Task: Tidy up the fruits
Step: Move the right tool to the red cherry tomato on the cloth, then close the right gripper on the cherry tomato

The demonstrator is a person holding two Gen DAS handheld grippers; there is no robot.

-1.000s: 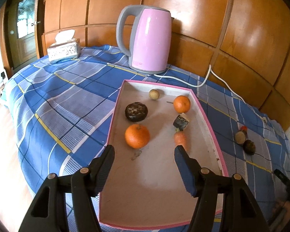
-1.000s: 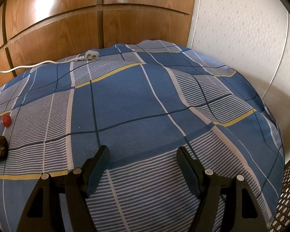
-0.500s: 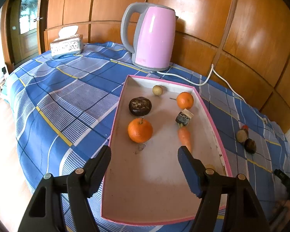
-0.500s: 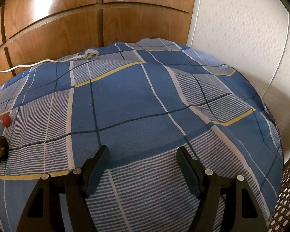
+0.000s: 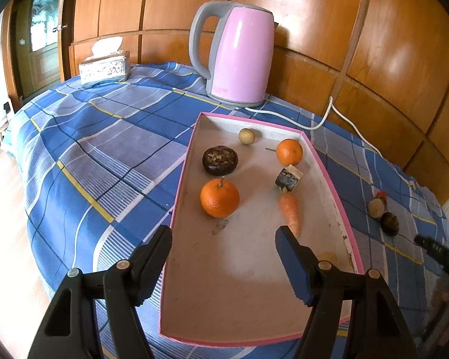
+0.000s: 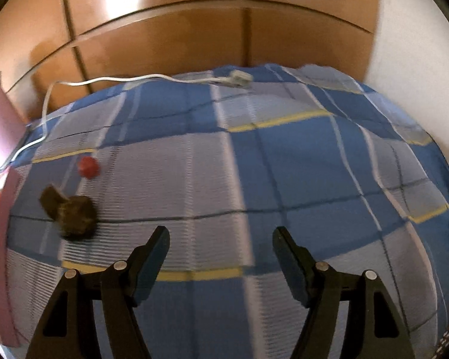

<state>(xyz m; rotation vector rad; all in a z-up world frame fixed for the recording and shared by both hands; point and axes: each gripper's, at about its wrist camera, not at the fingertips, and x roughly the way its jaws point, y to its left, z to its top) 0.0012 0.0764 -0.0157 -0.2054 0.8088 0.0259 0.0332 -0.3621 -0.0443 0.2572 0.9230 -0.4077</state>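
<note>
A pink-rimmed tray (image 5: pixel 332 176) lies on the blue plaid cloth. In it are two oranges (image 5: pixel 220 198) (image 5: pixel 289 151), a dark round fruit (image 5: pixel 220 160), a small tan fruit (image 5: pixel 246 135), a carrot (image 5: pixel 290 209) and a dark cut piece (image 5: pixel 288 177). My left gripper (image 5: pixel 223 239) is open and empty over the tray's near half. Right of the tray lie a tan fruit (image 5: pixel 376 208), a dark fruit (image 5: pixel 389 223) and a small red one (image 5: pixel 381 194). My right gripper (image 6: pixel 221 239) is open and empty, with the dark fruit (image 6: pixel 76 220) and red fruit (image 6: pixel 88 167) to its left.
A pink kettle (image 5: pixel 239 56) stands behind the tray, its white cord (image 5: pixel 329 116) running right to a plug (image 6: pixel 239 77). A tissue box (image 5: pixel 104 67) sits at the far left. Wooden panels back the table. The cloth drops off at the left and right edges.
My left gripper has drawn back and risen slightly, so more of the tray shows. My right gripper has swung left fast, bringing the dark and red fruits nearer; the view is blurred.
</note>
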